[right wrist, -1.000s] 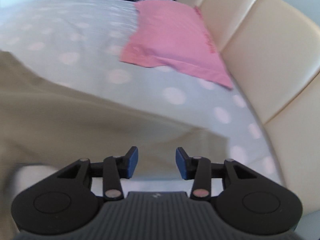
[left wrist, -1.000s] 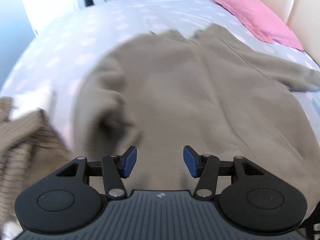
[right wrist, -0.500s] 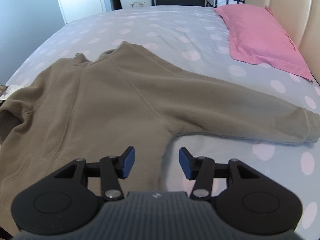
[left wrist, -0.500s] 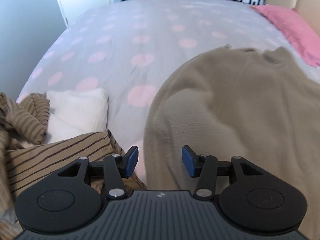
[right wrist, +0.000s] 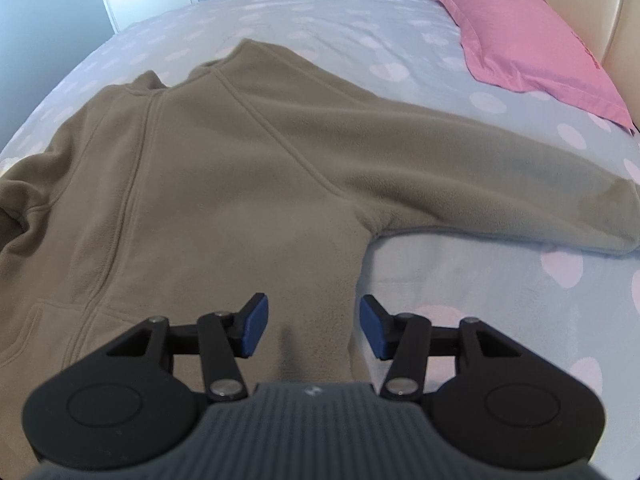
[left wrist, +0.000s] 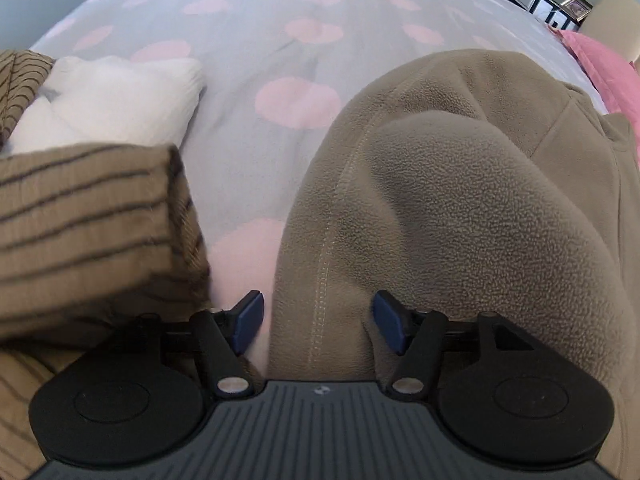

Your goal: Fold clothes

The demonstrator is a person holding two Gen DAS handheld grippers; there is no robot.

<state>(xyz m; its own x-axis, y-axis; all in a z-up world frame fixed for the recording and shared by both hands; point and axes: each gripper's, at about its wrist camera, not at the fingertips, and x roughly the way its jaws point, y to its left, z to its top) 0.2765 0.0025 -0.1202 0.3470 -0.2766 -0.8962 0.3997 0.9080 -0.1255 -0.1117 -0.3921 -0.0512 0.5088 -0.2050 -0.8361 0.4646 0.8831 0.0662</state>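
Observation:
A tan fleece sweatshirt (right wrist: 224, 168) lies face up on the dotted bedsheet (right wrist: 480, 272), one sleeve (right wrist: 500, 184) stretched out to the right. My right gripper (right wrist: 314, 326) is open, low over the garment's right side seam below the armpit, fabric lying between its fingers. In the left wrist view the same fleece (left wrist: 460, 208) bulges up close, and my left gripper (left wrist: 316, 322) is open over its left edge seam, with the fabric under its jaws.
A brown striped garment (left wrist: 84, 216) and a white folded cloth (left wrist: 116, 100) lie left of the fleece. A pink pillow (right wrist: 536, 36) rests by the cream headboard (right wrist: 616, 4). Bare sheet (left wrist: 248, 32) stretches beyond the garment.
Both grippers have dropped closer to the sweatshirt. The left one swung from the chest to the left edge; the right one came in over the side seam.

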